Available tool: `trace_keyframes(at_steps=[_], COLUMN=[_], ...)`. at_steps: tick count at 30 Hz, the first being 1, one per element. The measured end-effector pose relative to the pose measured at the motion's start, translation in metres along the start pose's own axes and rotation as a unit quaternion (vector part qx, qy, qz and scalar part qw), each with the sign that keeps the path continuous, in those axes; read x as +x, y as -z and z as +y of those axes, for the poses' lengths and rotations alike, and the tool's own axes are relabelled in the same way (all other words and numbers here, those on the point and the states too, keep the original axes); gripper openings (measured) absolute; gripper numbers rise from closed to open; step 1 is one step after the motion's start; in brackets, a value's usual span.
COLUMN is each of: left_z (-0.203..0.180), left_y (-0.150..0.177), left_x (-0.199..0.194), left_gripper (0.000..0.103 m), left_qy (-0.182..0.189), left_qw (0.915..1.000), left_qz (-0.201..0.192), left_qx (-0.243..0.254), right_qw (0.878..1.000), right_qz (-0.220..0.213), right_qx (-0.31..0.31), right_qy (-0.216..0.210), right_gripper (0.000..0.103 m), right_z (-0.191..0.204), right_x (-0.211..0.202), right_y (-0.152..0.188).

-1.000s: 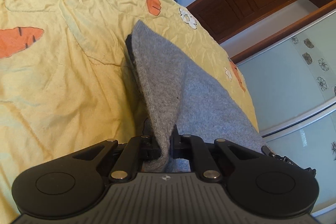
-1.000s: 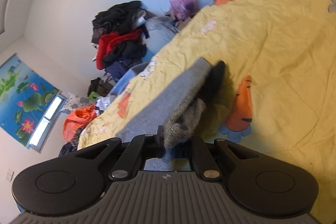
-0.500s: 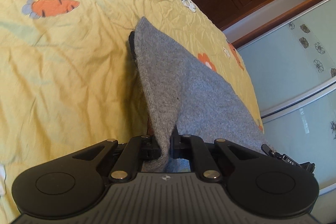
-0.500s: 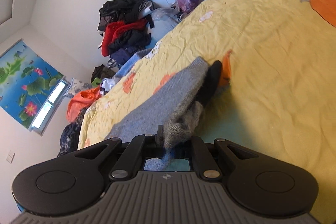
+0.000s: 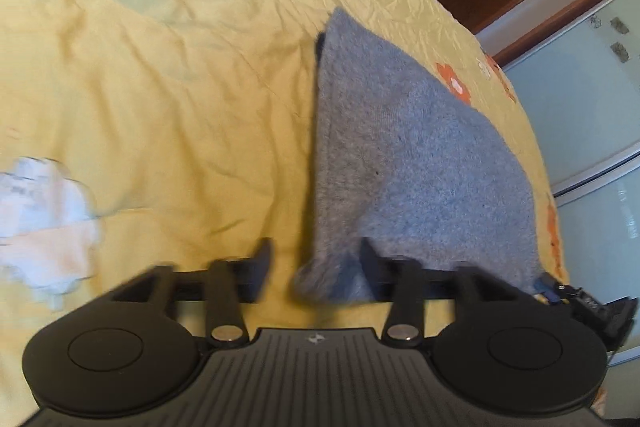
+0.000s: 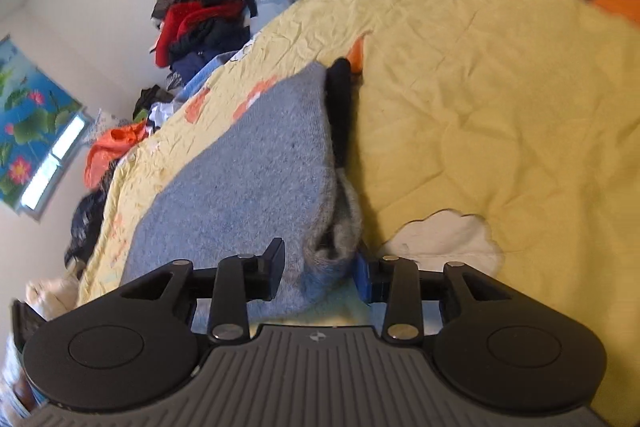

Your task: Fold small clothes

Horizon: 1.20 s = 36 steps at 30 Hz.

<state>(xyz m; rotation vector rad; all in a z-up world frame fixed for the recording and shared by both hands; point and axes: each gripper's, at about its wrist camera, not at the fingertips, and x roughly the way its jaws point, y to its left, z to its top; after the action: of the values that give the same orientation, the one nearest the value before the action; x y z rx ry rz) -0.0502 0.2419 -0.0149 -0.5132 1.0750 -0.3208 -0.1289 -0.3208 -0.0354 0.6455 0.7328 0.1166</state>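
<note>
— Grey knit garment (image 5: 420, 163): where is it?
— On the yellow bedspread (image 5: 160, 107), its near corners between both claws.
— Gripped?
— No. Left gripper (image 5: 316, 263) and right gripper (image 6: 320, 267) are opening; pads stand clear of the cloth.

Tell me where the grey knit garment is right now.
The grey knit garment lies on the yellow carrot-print bedspread, near its edge in the left wrist view. Its near corners sit between the opening left tongs and right tongs.
</note>
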Motion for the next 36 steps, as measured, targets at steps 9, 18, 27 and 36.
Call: trace_keyframes(at_steps=[9,18,27,36], left_z=[-0.067,-0.079,-0.063,-0.095], left_y=[-0.009,0.01,0.024,0.046], left_x=[0.0,0.064,0.032,0.039], left_gripper=[0.092,0.091,0.101,0.102], left_qy=[0.135,0.058,-0.002,-0.094], left_qw=[0.9894,0.992,0.9962,0.9855], left_qz=[-0.044,-0.006,-0.018,-0.056], left_qx=[0.032,0.111,0.085,0.13], right_qw=[0.994,0.987,0.974,0.946], right_qz=[-0.055,0.003,0.051,0.042], right_qx=[-0.093,-0.129,-0.22,-0.314], right_qy=[-0.011,0.099,0.032,0.063], right_gripper=[0.041,0.034,0.052,0.069], right_z=[0.057,0.038,0.082,0.126], right_x=[0.033,0.112,0.059,0.064], right_y=[-0.056,-0.073,-0.003,0.029])
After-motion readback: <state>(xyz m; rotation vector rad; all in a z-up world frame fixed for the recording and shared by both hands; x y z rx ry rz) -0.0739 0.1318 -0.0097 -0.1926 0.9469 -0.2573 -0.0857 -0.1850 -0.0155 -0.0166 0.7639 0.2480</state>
